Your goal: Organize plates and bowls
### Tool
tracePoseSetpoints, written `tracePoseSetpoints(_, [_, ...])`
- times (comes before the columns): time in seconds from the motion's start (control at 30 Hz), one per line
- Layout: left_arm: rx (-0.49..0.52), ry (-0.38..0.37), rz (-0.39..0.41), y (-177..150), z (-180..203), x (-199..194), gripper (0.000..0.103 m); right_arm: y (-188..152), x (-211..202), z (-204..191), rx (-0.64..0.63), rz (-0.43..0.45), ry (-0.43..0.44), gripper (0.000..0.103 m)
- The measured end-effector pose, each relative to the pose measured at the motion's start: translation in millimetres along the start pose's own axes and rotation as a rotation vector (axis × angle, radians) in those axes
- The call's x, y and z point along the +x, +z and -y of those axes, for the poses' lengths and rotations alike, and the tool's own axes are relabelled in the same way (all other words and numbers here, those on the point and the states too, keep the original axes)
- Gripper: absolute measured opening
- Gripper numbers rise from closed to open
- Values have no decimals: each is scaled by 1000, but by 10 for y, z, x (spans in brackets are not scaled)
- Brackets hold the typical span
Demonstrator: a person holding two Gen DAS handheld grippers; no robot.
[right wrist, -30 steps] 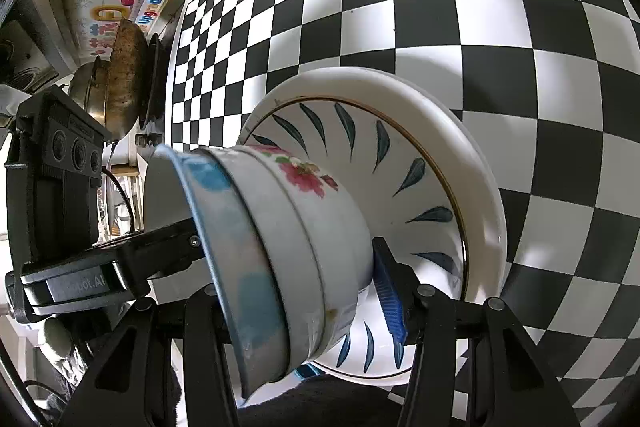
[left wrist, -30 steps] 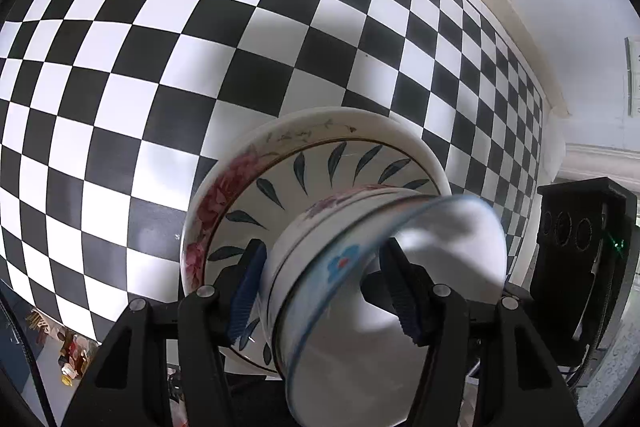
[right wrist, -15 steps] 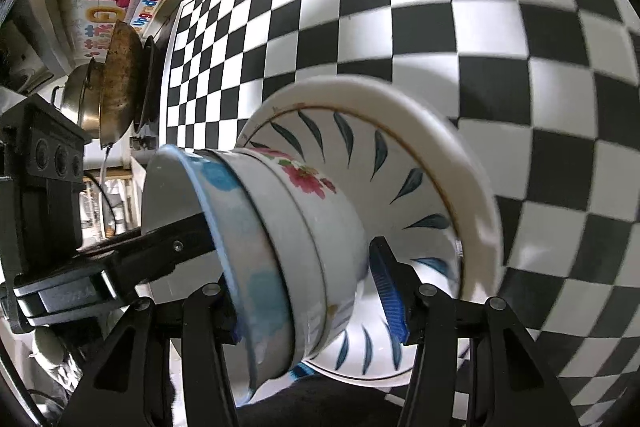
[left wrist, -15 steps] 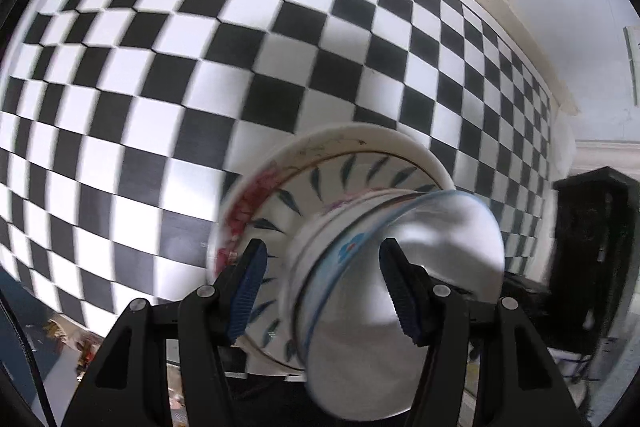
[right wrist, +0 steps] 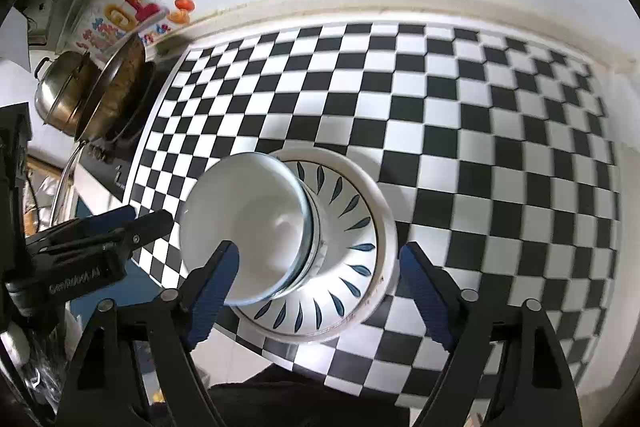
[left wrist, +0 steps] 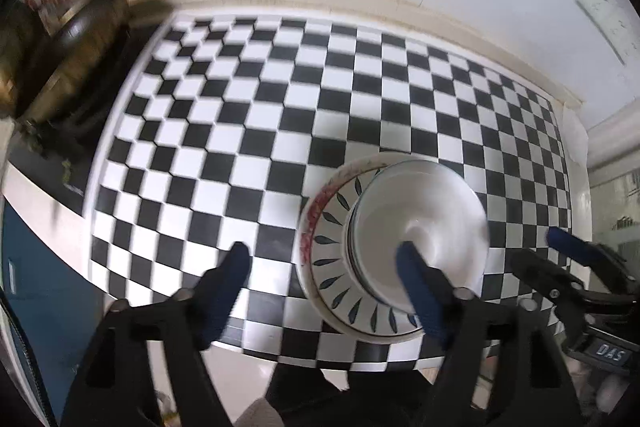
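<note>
bowls (right wrist: 248, 227) between splayed right gripper (right wrist: 320, 275)

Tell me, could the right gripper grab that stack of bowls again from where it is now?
Probably yes: the right gripper hangs open just above the bowls, with nothing between.

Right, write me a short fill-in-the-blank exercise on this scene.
1. The stacked white bowls sit on a leaf-patterned ____.
2. The plate rests on a black-and-white ____ cloth.
3. The left gripper and right gripper both have jaws ____.

Missing: plate; checkered; open
</note>
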State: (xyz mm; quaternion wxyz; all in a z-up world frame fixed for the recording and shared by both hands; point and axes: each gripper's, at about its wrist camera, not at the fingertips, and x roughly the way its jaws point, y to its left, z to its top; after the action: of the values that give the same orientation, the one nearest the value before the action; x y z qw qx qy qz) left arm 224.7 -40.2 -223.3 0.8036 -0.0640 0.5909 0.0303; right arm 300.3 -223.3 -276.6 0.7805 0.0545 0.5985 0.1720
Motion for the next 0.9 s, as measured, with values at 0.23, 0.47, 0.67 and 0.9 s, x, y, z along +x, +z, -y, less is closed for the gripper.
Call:
tracePoseSetpoints(0.23, [43,-1,131,-153,-23,-436,97,-301,-587,-353,-7,155,-138,91])
tracePoseSetpoints(0.47, [79,0,210,-371,-59,-848,97,-576,-1018,-568,31,255,-175,94])
tracePoseSetpoints(0.67, [80,7,295,-632,-62,-1308,97,-843,-1437,-750,33,328,-165,94])
tracePoseSetpoints(0.9, [84,22,392,-1114,12,-1890,97,-1401,-2031,-969,6,440,-166,94])
